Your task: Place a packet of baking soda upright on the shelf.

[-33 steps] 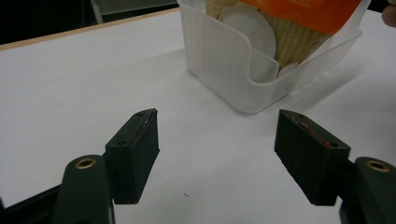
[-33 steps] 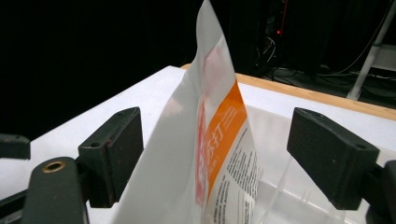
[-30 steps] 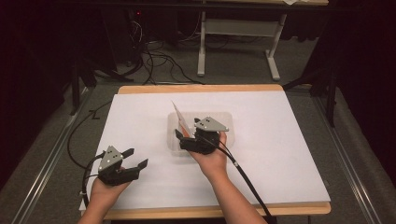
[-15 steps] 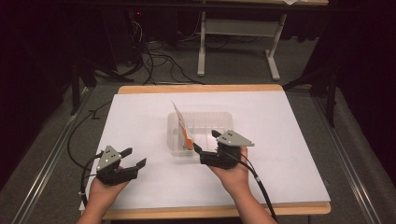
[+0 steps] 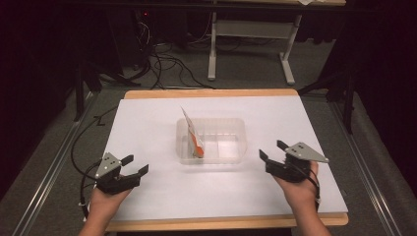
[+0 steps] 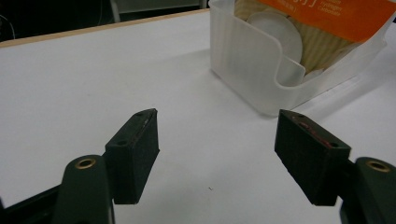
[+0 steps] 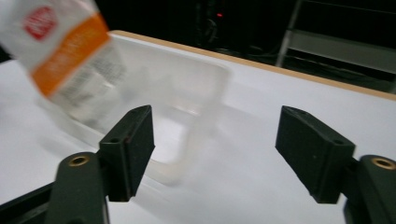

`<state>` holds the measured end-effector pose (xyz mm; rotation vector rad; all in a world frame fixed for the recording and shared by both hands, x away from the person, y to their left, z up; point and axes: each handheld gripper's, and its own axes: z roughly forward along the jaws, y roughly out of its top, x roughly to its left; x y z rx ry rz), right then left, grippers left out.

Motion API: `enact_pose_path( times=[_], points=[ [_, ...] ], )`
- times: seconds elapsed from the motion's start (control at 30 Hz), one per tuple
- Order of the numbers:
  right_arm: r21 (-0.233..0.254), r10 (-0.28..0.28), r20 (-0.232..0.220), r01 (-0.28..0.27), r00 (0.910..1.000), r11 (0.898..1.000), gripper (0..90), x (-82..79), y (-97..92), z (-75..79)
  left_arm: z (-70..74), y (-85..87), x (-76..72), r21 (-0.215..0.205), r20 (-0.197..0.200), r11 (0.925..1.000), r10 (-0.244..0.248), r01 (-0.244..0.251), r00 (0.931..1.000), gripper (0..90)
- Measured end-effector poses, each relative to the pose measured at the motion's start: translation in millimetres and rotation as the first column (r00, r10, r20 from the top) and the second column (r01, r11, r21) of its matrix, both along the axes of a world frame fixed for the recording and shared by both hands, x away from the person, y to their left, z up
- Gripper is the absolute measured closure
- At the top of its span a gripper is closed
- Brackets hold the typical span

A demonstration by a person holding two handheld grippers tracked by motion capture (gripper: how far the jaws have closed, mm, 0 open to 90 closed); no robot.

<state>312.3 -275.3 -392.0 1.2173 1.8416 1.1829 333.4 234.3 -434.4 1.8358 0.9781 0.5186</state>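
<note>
A clear plastic container (image 5: 231, 155) stands in the middle of the white table. A white and orange packet (image 5: 193, 132) leans upright in its left end, sticking up above the rim. My right gripper (image 5: 271, 149) hovers just right of the container, apart from it; its jaws have just been closing a little, stand open, and have nothing between them. In the right gripper view the container (image 7: 205, 88) and the packet (image 7: 65, 51) lie ahead of the gripper (image 7: 215, 140). My left gripper (image 5: 138, 163) rests open at the front left, with the container (image 6: 252, 60) beyond its fingertips (image 6: 137, 140).
The white table top (image 5: 162, 113) has a wooden edge at front and back. Behind the table, cables (image 5: 162, 64) lie on the floor beside the legs of a desk frame (image 5: 287, 66). Metal rails run along both sides of the table.
My right gripper has drawn back from over the container to the right and toward the front edge, leaving the packet leaning in the container. The left gripper has stayed put.
</note>
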Motion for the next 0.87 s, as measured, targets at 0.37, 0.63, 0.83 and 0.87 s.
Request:
enact_pose_path(
  times=[0.37,0.63,0.83,0.87],
  points=[
    [0.123,-0.122,-0.074,0.131,0.9897,0.984,41.5,-16.8,-68.1,-34.2,-3.7,-6.0,0.6,0.007,-0.032,1.0000,0.006,-0.005,0.9995,30.7],
    [0.086,-0.053,-0.093,0.061,0.9943,0.994,40.0,-9.2,-56.9,-38.3,-6.3,-14.7,-1.1,0.035,-0.039,0.9994,-0.007,0.009,0.9992,30.5],
    [0.094,-0.070,-0.092,0.079,0.9933,0.992,39.9,-10.5,-59.9,-38.6,-4.9,-13.8,-1.5,0.027,-0.031,0.9996,-0.006,0.006,0.9995,30.6],
    [0.094,-0.070,-0.092,0.079,0.9933,0.992,39.9,-10.5,-59.9,-38.6,-4.9,-13.8,-1.5,0.027,-0.031,0.9996,-0.006,0.006,0.9995,30.7]
  ],
)
